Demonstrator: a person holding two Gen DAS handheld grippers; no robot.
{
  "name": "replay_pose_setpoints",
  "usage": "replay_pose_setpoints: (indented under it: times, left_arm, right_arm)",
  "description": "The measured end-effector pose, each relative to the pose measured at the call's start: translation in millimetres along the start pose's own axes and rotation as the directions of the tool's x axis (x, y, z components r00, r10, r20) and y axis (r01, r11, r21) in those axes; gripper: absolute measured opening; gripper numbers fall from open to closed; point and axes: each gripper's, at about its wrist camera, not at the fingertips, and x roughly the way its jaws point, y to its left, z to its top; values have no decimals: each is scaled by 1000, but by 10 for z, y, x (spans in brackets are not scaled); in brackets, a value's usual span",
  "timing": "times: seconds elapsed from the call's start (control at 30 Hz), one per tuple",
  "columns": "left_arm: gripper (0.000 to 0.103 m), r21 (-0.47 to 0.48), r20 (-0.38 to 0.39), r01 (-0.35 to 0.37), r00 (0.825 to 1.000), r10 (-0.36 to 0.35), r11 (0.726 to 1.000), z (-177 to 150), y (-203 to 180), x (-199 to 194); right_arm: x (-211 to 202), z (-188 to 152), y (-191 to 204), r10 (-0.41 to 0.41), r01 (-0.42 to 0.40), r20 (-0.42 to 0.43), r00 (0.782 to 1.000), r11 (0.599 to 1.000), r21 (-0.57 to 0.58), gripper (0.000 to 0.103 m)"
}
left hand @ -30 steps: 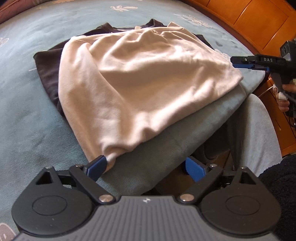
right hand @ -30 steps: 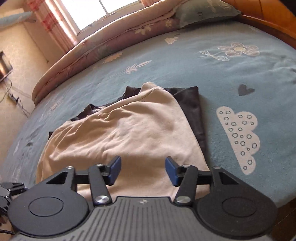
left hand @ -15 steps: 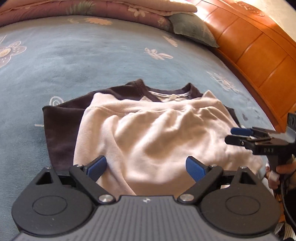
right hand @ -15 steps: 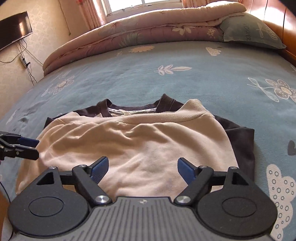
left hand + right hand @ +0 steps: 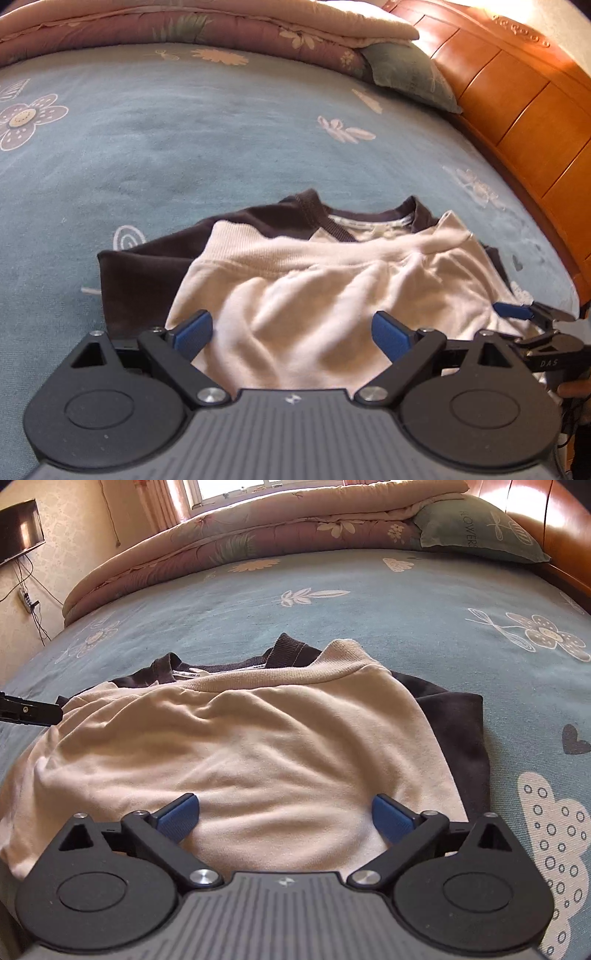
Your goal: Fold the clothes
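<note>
Clothes lay on the blue bed (image 5: 155, 147): a cream top (image 5: 332, 306) folded over a dark shirt (image 5: 140, 277). Left tool (image 5: 291, 328) and right tool (image 5: 282, 812) both hung wide open just above the cream top, holding nothing.

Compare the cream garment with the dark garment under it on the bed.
The cream garment lies on top, almost fully visible; the dark garment lies underneath, showing only at its collar and along both side edges. The cream one is pale and rumpled into soft creases; the dark one is brown-black, and its exposed strips lie flatter. The dark collar reaches farther up the bed than the cream hem. Both rest on the blue bedspread, neither gripped.
</note>
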Motion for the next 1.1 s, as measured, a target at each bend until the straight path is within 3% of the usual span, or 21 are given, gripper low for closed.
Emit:
replay_pose_setpoints:
  times: [0.2,0.33,0.47,0.6,0.83,1.0,1.1]
  left_arm:
    - [93,26,12,-101,995,100,995,-15,-156,-57]
    - [93,70,83,-184,980,179,980,-105,-438,-381]
    - [93,11,107,-226,969,224,974,-290,-534,-476]
    - [93,-9,67,-262,963,262,965,-488,-548,-361]
    - [93,-20,6,-249,968,249,968,-713,-585,-370]
    - [93,-3,46,-225,973,225,974,-846,-735,-587]
    - [93,35,29,-218,976,217,975,-929,-823,-557]
  right_arm:
    - [39,51,71,-41,40,-32,999,999,-20,103]
    - [-9,86,108,-50,50,-45,998,999,1,103]
    - [-107,75,181,-46,47,-42,998,999,20,103]
    - [-267,55,282,-41,42,-18,999,999,7,103]
    - [-395,-188,302,-40,40,-41,998,999,0,103]
    - [-498,-427,283,-59,60,-67,996,998,4,103]
    - [-578,-477,280,-48,49,-62,997,999,10,103]
